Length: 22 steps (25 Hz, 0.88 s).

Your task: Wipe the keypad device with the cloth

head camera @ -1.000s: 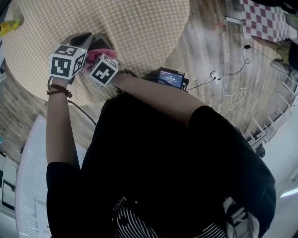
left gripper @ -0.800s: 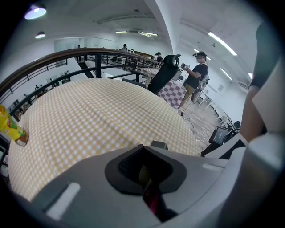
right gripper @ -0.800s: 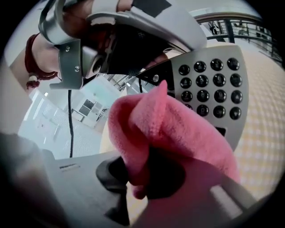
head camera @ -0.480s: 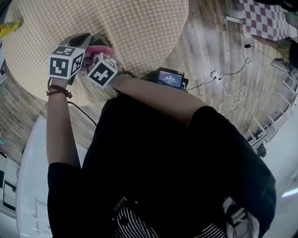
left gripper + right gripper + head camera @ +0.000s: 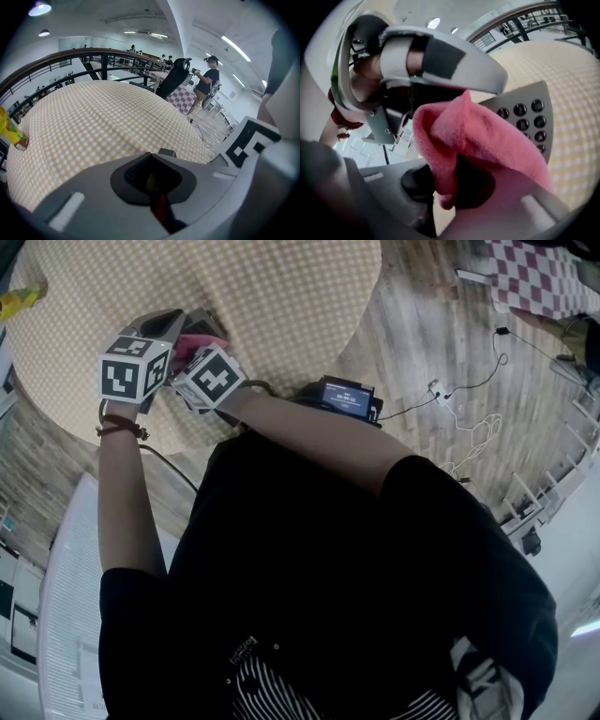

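Note:
The grey keypad device (image 5: pixel 528 123), with dark round buttons, is held up over the near edge of the round checked table (image 5: pixel 281 296). My left gripper (image 5: pixel 153 182) is shut on a thin edge that appears to be the keypad device (image 5: pixel 204 322). The pink cloth (image 5: pixel 487 136) is bunched in my shut right gripper (image 5: pixel 450 187) and lies against the keypad's face next to the buttons. In the head view both marker cubes sit close together, with the pink cloth (image 5: pixel 194 341) between them. The left gripper (image 5: pixel 157 329) is just left of the right gripper (image 5: pixel 192 357).
A yellow object (image 5: pixel 21 296) lies at the table's far left edge. A black unit with a lit screen (image 5: pixel 342 397) sits by my right arm. Cables and a power strip (image 5: pixel 436 390) lie on the wooden floor. A red-checked table (image 5: pixel 534 277) stands far right.
The right gripper has shifted a little to the right and turned, dragging the pink cloth across the keypad. The left gripper has held almost still.

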Available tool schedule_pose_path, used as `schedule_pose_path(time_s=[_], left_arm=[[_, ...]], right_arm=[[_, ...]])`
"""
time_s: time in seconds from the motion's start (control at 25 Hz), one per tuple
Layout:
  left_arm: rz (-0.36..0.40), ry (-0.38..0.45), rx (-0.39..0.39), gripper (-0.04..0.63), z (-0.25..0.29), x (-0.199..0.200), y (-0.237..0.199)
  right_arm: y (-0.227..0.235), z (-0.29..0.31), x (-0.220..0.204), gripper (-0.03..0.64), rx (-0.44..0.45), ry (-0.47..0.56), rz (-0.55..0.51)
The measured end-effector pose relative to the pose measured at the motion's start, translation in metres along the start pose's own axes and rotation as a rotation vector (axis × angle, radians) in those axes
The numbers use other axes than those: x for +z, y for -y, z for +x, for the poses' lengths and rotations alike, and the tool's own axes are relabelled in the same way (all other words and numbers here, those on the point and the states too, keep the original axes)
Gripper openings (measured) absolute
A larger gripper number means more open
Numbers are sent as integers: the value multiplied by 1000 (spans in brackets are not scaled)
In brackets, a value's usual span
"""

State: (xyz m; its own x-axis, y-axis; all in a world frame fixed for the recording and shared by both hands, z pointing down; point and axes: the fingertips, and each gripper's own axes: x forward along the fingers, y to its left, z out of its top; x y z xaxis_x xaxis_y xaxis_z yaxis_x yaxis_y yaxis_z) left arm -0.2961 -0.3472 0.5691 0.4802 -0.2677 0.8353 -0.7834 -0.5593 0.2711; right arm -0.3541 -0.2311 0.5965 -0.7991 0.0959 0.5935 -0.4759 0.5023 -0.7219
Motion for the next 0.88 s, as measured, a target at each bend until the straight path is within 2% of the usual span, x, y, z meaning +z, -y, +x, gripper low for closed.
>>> schedule_pose_path(time_s=[0.2,0.32,0.4,0.52,0.6,0.88], left_arm=[[-5,0,-7,5,1,0,0],[5,4,-1,5,2,1,1],[8,3,0,5,1,0,1],[-5,-2,-24,6,0,1,1],[-6,-2,-35,5,0,2,2],[5,3,-8,5,0,2,0]], right_arm=[[25,8,-42,63,-50,-111,33],[27,8,-41,63,-72,-133,116],[18,5,-28,64,-70,-101,156],[3,-4,6,64,-54,-7,71],[-1,-8,18,64,-26,20,64],[3,-1,7,63,30,17,87]])
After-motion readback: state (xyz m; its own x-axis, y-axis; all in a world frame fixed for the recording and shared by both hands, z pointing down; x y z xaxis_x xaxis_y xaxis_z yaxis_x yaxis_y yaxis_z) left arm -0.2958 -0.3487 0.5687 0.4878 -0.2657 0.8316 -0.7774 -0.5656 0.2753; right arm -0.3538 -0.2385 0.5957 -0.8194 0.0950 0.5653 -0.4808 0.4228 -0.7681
